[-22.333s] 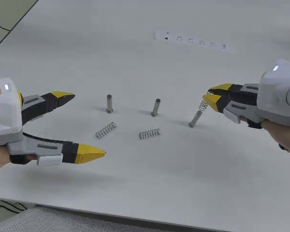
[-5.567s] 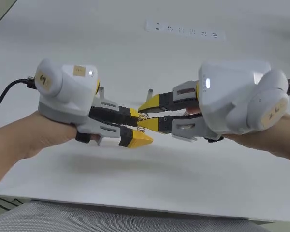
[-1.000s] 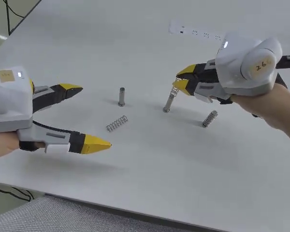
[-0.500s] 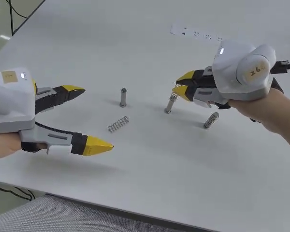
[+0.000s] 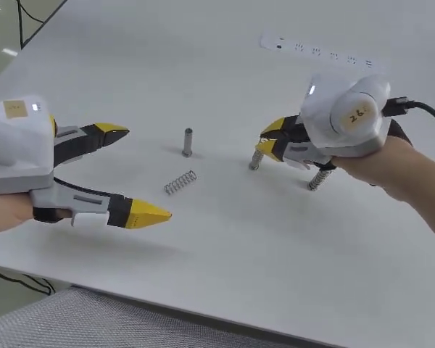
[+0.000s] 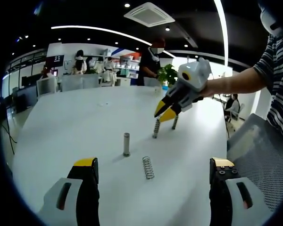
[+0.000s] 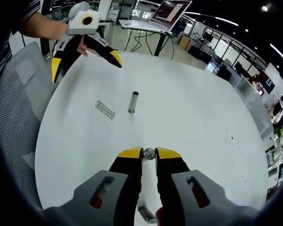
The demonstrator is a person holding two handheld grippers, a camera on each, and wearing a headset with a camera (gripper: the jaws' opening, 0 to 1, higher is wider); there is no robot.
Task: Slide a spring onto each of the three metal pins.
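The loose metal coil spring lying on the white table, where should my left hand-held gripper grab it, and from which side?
Probably across its middle coils, from above, with the open left hand-held gripper. The loose metal coil spring lies flat on its side on the white table, so the jaws should close across its slim width.

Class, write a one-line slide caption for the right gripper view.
Right gripper pinching a spring; beyond, a bare pin, a loose spring and the open left gripper.

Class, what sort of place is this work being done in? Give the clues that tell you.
Probably an open-plan office or lab: a wide white table with a power strip on it, a laptop in the background, and a ceiling air vent.
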